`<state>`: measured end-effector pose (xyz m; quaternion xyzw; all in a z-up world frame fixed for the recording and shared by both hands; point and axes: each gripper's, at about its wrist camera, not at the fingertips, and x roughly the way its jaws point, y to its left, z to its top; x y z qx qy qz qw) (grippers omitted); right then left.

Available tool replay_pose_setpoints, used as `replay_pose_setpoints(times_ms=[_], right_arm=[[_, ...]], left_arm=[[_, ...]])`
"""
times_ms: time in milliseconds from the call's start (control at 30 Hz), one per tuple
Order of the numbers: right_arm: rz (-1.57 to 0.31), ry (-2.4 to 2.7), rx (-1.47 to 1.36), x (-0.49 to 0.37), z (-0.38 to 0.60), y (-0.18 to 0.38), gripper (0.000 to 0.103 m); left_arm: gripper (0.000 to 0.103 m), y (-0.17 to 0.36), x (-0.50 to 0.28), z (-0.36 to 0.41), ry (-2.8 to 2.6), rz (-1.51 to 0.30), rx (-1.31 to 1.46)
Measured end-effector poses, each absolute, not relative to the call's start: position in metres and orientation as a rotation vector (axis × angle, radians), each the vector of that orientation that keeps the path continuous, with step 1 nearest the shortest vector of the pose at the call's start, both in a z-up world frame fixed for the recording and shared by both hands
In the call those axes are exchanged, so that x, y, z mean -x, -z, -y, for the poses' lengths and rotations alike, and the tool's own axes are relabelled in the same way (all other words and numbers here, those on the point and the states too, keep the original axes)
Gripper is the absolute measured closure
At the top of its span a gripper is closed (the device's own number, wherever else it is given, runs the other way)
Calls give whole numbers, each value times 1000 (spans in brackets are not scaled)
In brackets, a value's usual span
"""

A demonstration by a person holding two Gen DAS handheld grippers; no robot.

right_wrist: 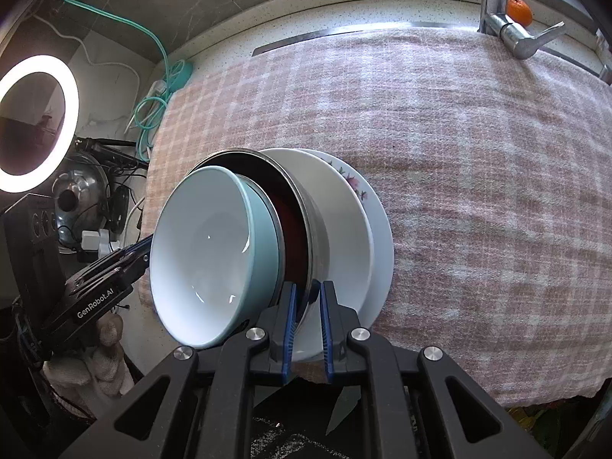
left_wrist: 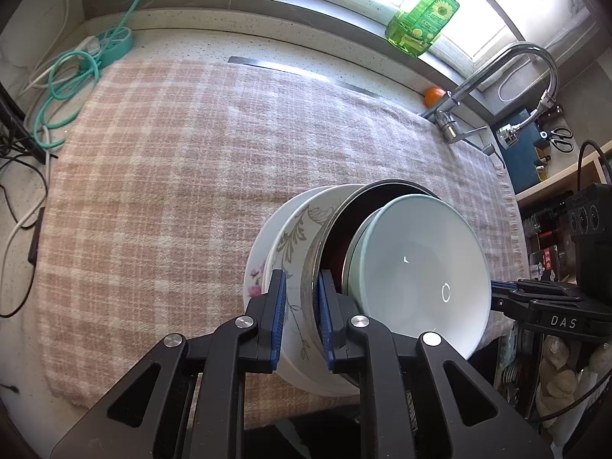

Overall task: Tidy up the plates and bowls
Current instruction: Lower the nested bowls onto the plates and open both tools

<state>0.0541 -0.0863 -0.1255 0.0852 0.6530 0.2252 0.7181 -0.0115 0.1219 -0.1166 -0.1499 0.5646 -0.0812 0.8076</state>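
A nested stack hangs tilted above the checked cloth [left_wrist: 160, 176]: a pale blue bowl [left_wrist: 417, 267] sits inside a steel bowl [left_wrist: 325, 237] with a dark inside, on a leaf-patterned plate [left_wrist: 296, 229] and a flowered plate [left_wrist: 254, 277]. My left gripper [left_wrist: 302, 306] is shut on the rim of the steel bowl and the plates. My right gripper [right_wrist: 308, 321] is shut on the steel bowl's rim [right_wrist: 311, 229] from the opposite side. The blue bowl [right_wrist: 202, 252] and the plates [right_wrist: 367, 229] also show in the right wrist view. Each gripper shows in the other's view, the right [left_wrist: 550, 306] and the left [right_wrist: 103, 279].
A faucet [left_wrist: 508, 72] and an orange [left_wrist: 434, 95] stand at the back right, with a green soap bottle [left_wrist: 424, 15] on the window sill. Teal cables and a power strip [left_wrist: 111, 44] lie at the back left. A ring light [right_wrist: 34, 122] glows off the counter's left.
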Motion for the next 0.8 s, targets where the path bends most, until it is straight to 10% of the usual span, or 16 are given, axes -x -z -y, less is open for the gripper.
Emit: replay_pose_setpoints(times_ms=[800], right_arm=[[-1272, -489, -187, -36, 124, 97, 91]], left_arm=[[78, 92, 40, -153, 12, -1087, 357]])
